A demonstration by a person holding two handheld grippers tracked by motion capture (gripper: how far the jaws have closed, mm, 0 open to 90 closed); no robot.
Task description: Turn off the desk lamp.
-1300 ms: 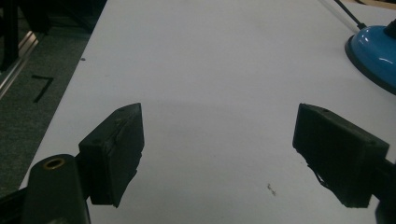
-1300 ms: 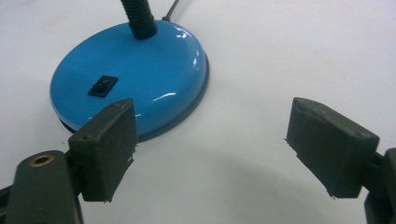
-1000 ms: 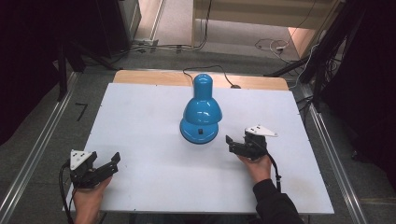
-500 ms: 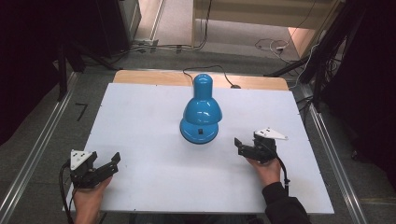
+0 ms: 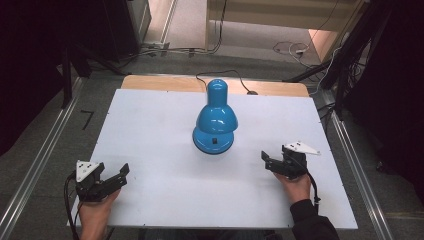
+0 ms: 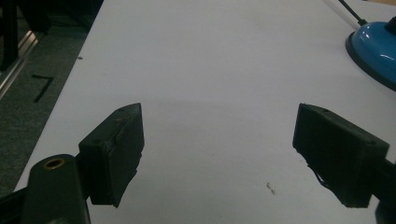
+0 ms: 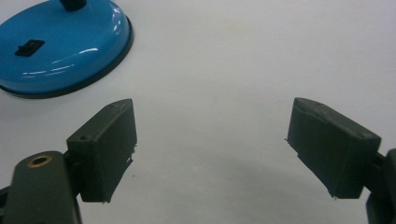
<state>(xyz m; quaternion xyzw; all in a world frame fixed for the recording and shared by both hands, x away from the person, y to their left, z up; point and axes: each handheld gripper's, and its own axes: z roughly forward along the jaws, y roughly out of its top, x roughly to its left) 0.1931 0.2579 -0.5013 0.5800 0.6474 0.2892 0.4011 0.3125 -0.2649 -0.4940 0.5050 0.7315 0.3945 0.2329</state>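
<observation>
Lamp (image 5: 214, 120) work is looking barely begun, or else already wrapped up; the pictures are not settling which. It is standing upright near the middle of the white table (image 5: 150, 120), slightly toward the far edge, with its blue shade bending forward over its round blue base and its cord (image 5: 227, 80) trailing off behind. Nothing is touching it.

Both tools are sitting near the person's edge, well apart from the lamp. The left gripper (image 5: 116, 178) is resting at the near left corner, its jaws spread wide over bare tabletop; in the left gripper view (image 6: 219, 154) the edge of the lamp base (image 6: 373, 51) is peeking in at the upper right, far off. The right gripper (image 5: 269, 161) is lying nearer, to the right of the base, its jaws likewise gaping and pinching nothing; in the right gripper view (image 7: 212, 149) the base with its small black switch (image 7: 29, 47) is showing at the upper left.

Judging from this, any handling of the lamp, such as pressing the switch or moving the shade, is either waiting to be done or leaving no visible trace.
</observation>
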